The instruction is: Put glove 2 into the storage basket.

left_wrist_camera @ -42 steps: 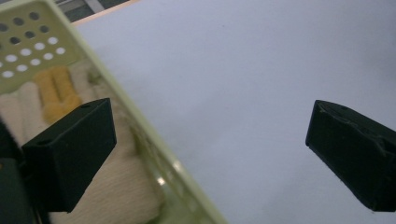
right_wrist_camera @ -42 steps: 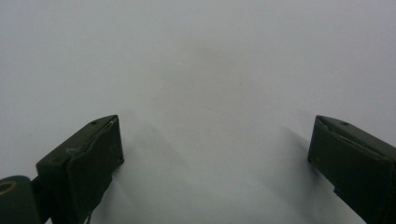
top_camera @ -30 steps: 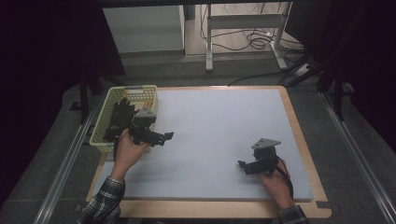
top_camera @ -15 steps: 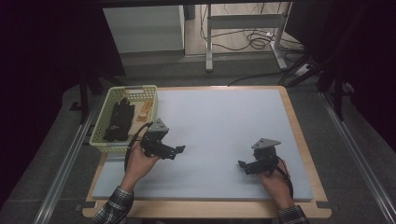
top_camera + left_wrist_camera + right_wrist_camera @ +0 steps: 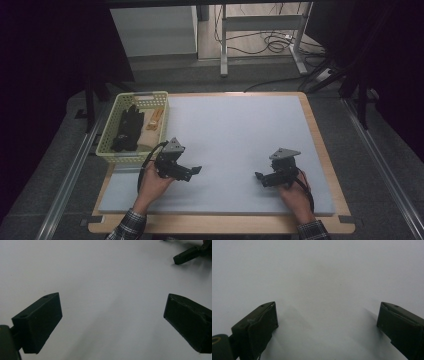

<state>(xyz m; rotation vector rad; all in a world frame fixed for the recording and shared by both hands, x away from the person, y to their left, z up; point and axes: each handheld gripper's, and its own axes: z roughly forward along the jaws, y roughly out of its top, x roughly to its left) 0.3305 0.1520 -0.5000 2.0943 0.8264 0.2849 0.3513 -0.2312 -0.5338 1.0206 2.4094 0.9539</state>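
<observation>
Both hands are low over the pale grey mat (image 5: 235,130), near its front edge, forearms coming in from the bottom of the high view. The left gripper (image 5: 192,171) sits in the left hand (image 5: 152,184), just off the front right corner of the yellow basket (image 5: 111,140), jaws pointing right across the mat. In the left gripper view its jaws stand wide apart with nothing between them, only bare mat.

Over on the other side, the right gripper (image 5: 260,177) is held by the right hand (image 5: 294,190), jaws pointing left, so the two grippers face each other, well apart. The right gripper view shows its jaws spread wide too, empty, bare mat between them. In the left gripper view, the right gripper's dark jaw tip (image 5: 186,255) pokes in at the top right corner.

The basket rests on the table's far left corner, overlapping the mat's edge. Inside it lies a black glove (image 5: 129,127) along the left half, with a tan thing (image 5: 154,120) beside it on the right; what that one is, I cannot tell. Between the grippers the mat lies bare, and the wooden table edge (image 5: 320,145) frames it.
</observation>
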